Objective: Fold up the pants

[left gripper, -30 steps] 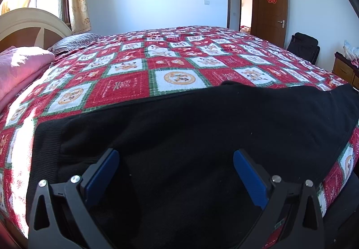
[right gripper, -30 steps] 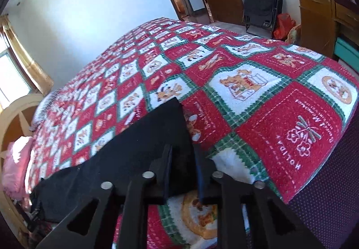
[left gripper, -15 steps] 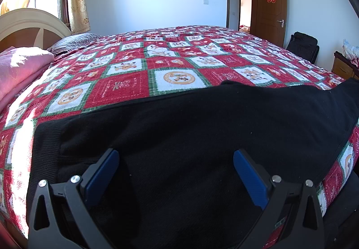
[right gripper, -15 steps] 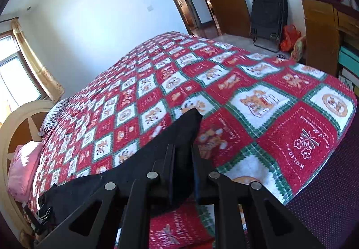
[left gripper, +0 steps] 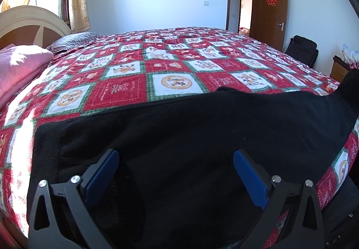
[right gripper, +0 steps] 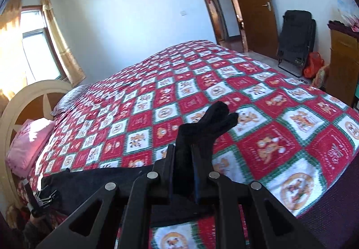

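Up comes your right gripper (right gripper: 182, 159) since a second ago, clamped on the pants (left gripper: 190, 136) leg end; waistband lies far left on the bed (left gripper: 134, 92) — left gripper (left gripper: 176, 167) wide open, empty over it.

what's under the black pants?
Under the black pants: the red patchwork quilt, visible all around them. The covered part is hidden. The cuff end hangs clamped in the right gripper.

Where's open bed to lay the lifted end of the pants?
Free: the quilt beyond the black pants, out to the far edge by the door. Crowded: the pink blanket and pillow at the headboard; the pants cover the near edge.
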